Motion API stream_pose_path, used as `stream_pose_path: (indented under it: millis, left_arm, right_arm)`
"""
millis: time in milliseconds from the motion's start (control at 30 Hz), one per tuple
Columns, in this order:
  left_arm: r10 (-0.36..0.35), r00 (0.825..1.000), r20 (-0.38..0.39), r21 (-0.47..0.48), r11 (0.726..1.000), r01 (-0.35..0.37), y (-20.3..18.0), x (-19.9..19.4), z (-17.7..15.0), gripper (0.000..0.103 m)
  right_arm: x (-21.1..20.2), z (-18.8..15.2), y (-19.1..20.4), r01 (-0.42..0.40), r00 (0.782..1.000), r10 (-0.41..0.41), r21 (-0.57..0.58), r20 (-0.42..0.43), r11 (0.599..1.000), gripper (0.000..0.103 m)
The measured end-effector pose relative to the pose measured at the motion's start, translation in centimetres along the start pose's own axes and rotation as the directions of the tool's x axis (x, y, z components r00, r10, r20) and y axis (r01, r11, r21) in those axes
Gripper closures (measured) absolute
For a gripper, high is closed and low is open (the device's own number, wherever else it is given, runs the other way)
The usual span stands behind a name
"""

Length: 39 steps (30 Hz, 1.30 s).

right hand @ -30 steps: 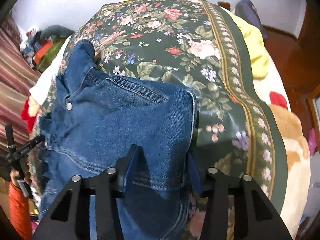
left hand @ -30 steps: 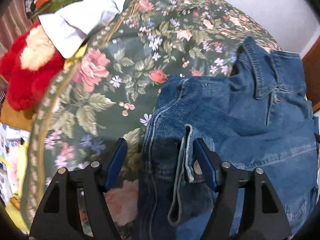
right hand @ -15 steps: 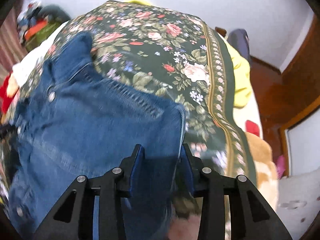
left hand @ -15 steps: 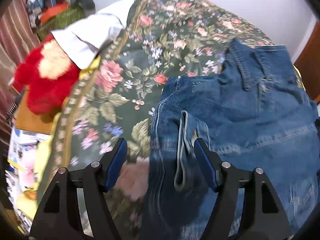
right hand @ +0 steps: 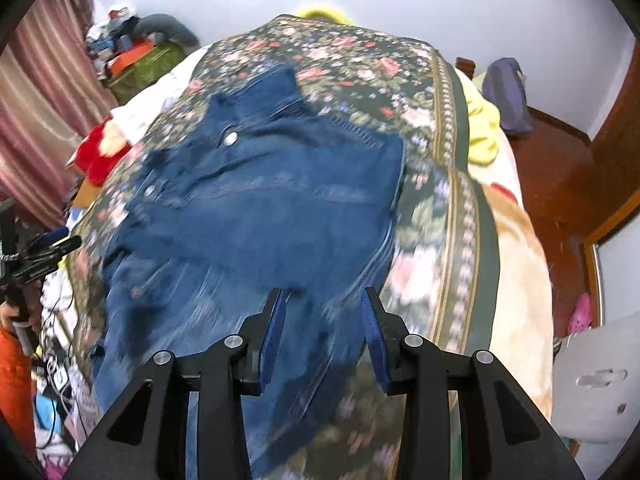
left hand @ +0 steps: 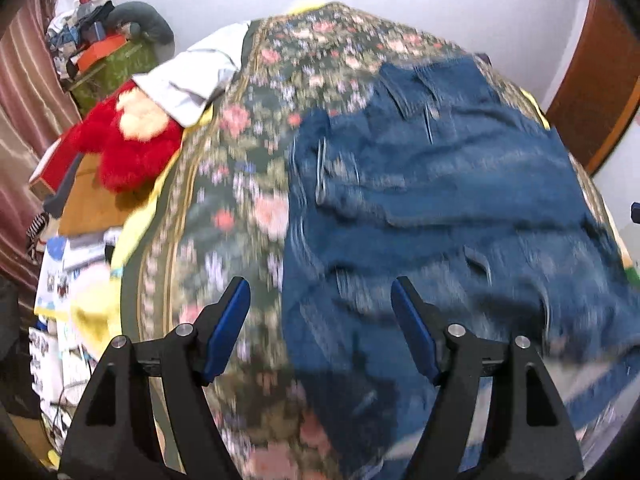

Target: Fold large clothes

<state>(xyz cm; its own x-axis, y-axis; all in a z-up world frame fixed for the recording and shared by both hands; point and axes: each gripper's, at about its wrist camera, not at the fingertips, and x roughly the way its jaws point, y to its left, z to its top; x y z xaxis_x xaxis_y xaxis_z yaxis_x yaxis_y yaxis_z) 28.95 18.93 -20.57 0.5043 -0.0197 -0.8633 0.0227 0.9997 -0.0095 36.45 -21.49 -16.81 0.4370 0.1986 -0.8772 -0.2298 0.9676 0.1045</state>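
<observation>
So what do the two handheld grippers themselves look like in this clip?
Both look alike. The left gripper and the right gripper each have two black, triangular, cut-out finger arms with silver round bolt heads and flat blue pads on the inner faces. No cables or markings show on either. At the right view's left edge, an orange sleeve is visible.

Both wrist views look steeply down from above the floral bedspread (left hand: 256, 128), toward the far white wall. The left wrist view takes in the bed's left side; the right wrist view (slightly farther back) its right edge. Both share the denim garment (right hand: 272, 200) at centre.
</observation>
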Motion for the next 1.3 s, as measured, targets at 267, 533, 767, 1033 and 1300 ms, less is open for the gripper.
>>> stream_pose_path:
  millis: [267,533,767,1033,1300]
  left_arm:
    - [-0.081,0.987,-0.141,-0.011,0.997,0.080,-0.8,0.5,-8.5,0.031]
    - [-0.161,0.967,-0.197,-0.032,0.987,0.157,-2.5,1.4,-12.9,0.031]
    - [0.015,0.978,-0.208,-0.021,1.000,-0.019,-4.0,5.7,-11.7,0.029]
    - [0.155,0.983,-0.094,-0.202,0.964,-0.171,0.2,2.1,-11.2,0.030]
    - [0.063,0.992,-0.110,-0.342,0.935,-0.097,6.3,-0.9,-16.0,0.028]
  right_arm:
    - [0.4,-7.6,1.6,-0.039,0.996,0.042,0.043,-0.079,0.998,0.067]
    - [0.9,-11.2,0.7,-0.099,0.990,0.113,0.157,-0.082,0.983,0.061]
    - [-0.1,-11.0,1.7,-0.107,0.988,0.118,0.117,-0.098,0.987,0.061]
    - [0.5,-11.7,2.1,-0.071,0.992,0.078,0.075,-0.099,0.995,0.044]
    - [0.9,-12.0,0.9,-0.071,0.993,0.079,0.096,-0.085,0.993,0.031]
